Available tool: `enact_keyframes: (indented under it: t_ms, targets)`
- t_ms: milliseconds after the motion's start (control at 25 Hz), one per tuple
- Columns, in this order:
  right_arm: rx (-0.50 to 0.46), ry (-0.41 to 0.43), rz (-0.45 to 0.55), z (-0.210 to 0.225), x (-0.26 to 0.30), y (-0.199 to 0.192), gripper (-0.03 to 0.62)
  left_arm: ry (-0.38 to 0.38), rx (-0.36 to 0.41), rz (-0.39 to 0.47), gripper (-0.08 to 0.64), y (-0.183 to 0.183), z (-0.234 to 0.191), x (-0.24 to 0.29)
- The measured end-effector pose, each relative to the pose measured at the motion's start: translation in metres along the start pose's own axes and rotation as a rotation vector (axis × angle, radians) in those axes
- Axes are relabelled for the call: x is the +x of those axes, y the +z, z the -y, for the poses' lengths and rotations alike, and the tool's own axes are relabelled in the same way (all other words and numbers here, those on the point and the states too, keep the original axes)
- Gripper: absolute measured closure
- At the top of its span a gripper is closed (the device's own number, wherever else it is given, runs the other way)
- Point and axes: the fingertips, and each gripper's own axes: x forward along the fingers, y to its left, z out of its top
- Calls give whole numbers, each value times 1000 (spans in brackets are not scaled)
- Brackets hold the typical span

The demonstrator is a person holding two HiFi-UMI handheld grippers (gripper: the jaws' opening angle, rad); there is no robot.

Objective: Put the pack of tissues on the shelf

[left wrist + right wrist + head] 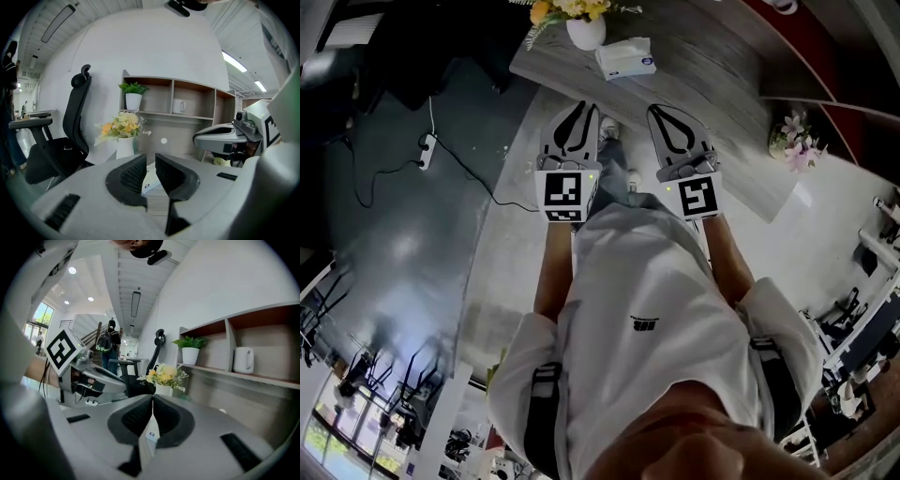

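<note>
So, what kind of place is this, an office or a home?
Most likely an office. A black swivel chair stands beside a wood-grain desk with a shelf unit at its back, and long strip lights run along the ceiling.

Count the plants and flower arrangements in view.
3. Yellow bouquet in a white vase on the desk beside the tissue pack; green potted plant in the shelf's left compartment; pink flowers off the desk's right end. Others may be hidden.
</note>
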Motion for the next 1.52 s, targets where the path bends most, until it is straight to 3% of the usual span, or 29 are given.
enact_keyframes:
  t_ms: [1520]
  targets:
    - [70, 35, -204, 6, 84, -101, 566, -136, -37, -225, 483, -111, -15, 106]
